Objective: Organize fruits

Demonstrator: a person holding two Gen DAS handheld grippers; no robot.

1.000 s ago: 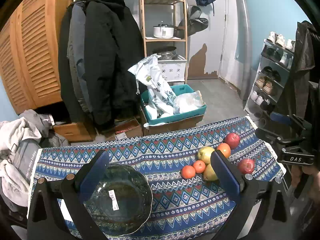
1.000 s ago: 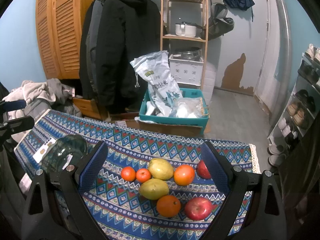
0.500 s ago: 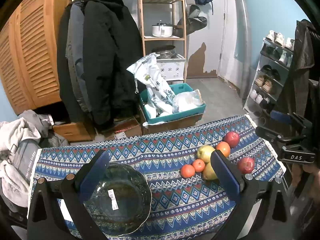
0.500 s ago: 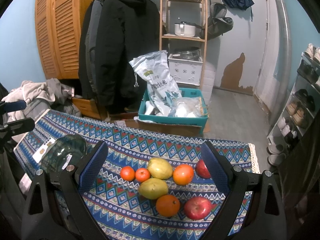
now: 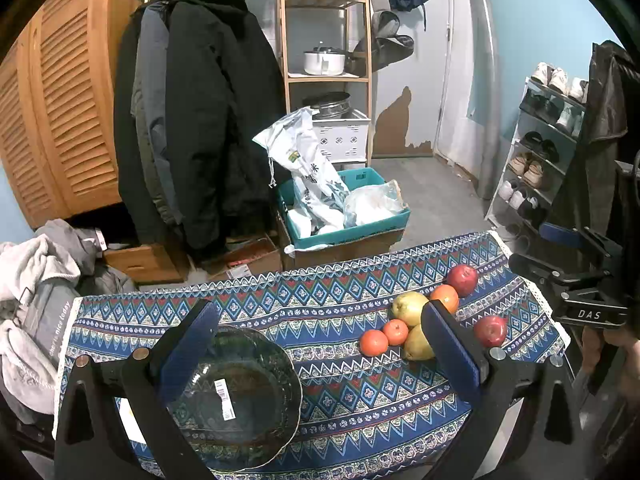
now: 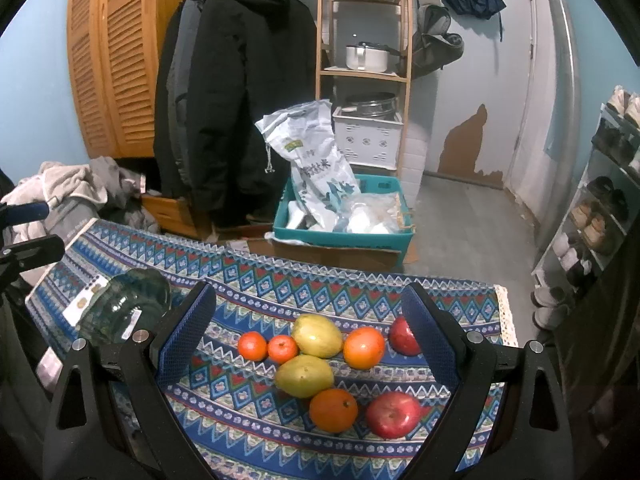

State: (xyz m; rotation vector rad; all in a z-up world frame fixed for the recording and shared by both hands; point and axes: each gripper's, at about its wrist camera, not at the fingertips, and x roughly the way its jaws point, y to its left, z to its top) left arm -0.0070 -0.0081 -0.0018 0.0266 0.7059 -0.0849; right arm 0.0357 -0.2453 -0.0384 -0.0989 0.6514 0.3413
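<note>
Right wrist view, inspector: what is the task status?

— Nothing is sorted yet. Eight fruits are lying clustered on the desk (image 6: 256, 280), including an orange (image 6: 333, 410) and an apple (image 6: 394, 414); the glass bowl (image 5: 234, 398) is sitting empty, well apart to their left.

And the fingers?

— Left gripper (image 5: 320, 354) and right gripper (image 6: 308, 336) are both spreading wide, gripping nothing and, as far as I am judging, touching nothing.
</note>
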